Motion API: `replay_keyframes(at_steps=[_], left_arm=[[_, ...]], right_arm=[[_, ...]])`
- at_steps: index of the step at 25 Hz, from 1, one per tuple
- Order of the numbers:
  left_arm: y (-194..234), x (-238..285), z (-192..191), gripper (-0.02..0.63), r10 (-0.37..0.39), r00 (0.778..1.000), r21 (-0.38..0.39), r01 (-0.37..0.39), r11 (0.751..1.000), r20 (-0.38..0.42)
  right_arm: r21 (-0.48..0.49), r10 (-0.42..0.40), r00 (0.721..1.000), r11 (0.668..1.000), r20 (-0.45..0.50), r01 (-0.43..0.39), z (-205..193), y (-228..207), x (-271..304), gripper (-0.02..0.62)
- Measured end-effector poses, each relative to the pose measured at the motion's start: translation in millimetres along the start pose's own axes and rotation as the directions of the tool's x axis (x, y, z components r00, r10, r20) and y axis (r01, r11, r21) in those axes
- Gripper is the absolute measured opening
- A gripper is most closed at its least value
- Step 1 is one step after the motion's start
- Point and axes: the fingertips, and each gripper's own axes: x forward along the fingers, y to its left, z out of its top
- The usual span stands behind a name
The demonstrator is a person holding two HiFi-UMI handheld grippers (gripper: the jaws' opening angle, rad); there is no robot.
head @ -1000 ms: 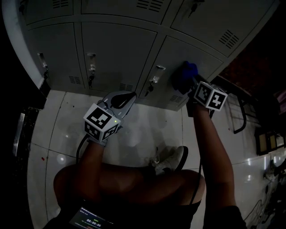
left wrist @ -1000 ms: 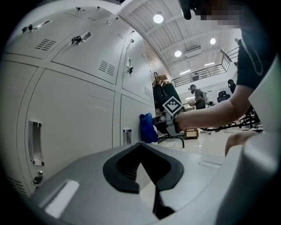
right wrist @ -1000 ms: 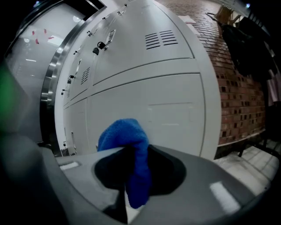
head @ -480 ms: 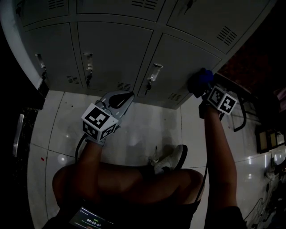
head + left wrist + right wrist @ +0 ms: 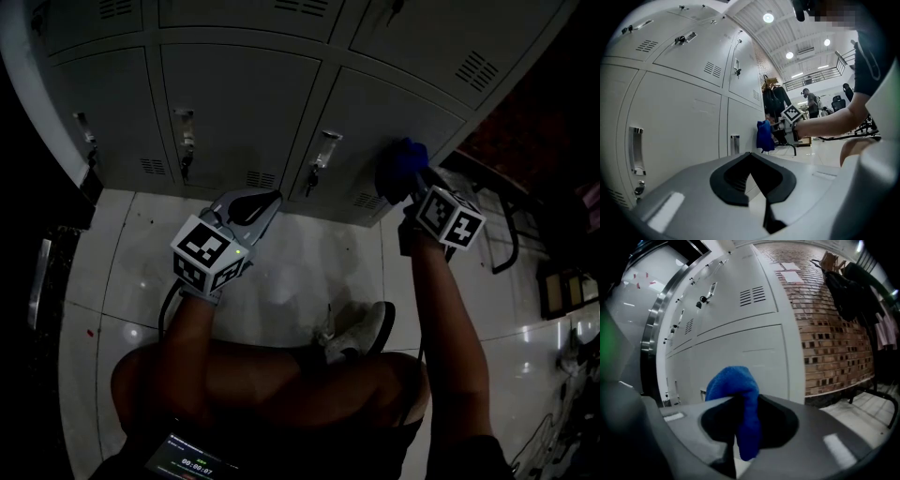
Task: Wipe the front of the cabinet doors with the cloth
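Cloth: one blue cloth (image 5: 738, 394), fuzzy like terry and bunched into a rounded wad. In the head view it's upper right of centre, up against the face of the rightmost lower door, just right of that door's latch.
Right claw: your right gripper (image 5: 740, 427) is clamped on the cloth. A tail of it hangs down between the dark pads.
Left claw: your left gripper (image 5: 752, 176) is closed, tips meeting, with nothing between them. It's low at centre-left of the head view, near the lockers but not touching them.
Doors: the cabinet doors (image 5: 239, 103) are flat pale-grey sheet metal. The head view shows three in the lower row, plus the bottoms of an upper row.
Hardware: three small metal latch handles (image 5: 186, 131), one per lower door, and louvred vent slots (image 5: 262, 180) near the bottom edges.
Cubes: two marker cubes (image 5: 211, 255), black-and-white squares, one on each gripper.
Only the head view: a glossy white tiled floor (image 5: 309, 272), your bare knees, and one light shoe (image 5: 361, 333).
Only the right gripper view: a red brick wall (image 5: 834, 333) to the right of the lockers.
Only the left gripper view: your right arm seen from the side with the cloth on the door, three round ceiling lamps (image 5: 768, 18), and a person (image 5: 812, 101) standing far off.
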Motion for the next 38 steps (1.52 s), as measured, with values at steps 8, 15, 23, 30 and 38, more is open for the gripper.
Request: replay_keyframes(at_steps=[8,15,23,30,38], left_arm=[[3,-1,2,0.000,0.013,1.000,-0.011,-0.013,1.000,0.011],[3,-2,5,0.000,0.012,1.000,-0.010,-0.011,1.000,0.025],[4,-2,3,0.000,0.009,1.000,-0.010,-0.009,1.000,0.019],[0,0,-2,0.000,0.001,1.000,-0.003,-0.001,1.000,0.001],[-2,2,-4,0.000,-0.004,1.000,-0.001,0.004,1.000,-0.009]], right_arm=[[0.007,0.197,0.980,0.980,-0.033,-0.197,-27,125,41,0.077],[-0.001,0.231,0.970,0.973,-0.074,-0.232,-43,166,76,0.077],[-0.018,0.217,0.972,0.975,-0.089,-0.219,-45,153,82,0.077],[-0.012,0.136,0.986,0.990,-0.093,-0.137,-47,97,68,0.077],[0.007,0.003,0.994,1.000,-0.106,-0.002,-52,9,42,0.077]])
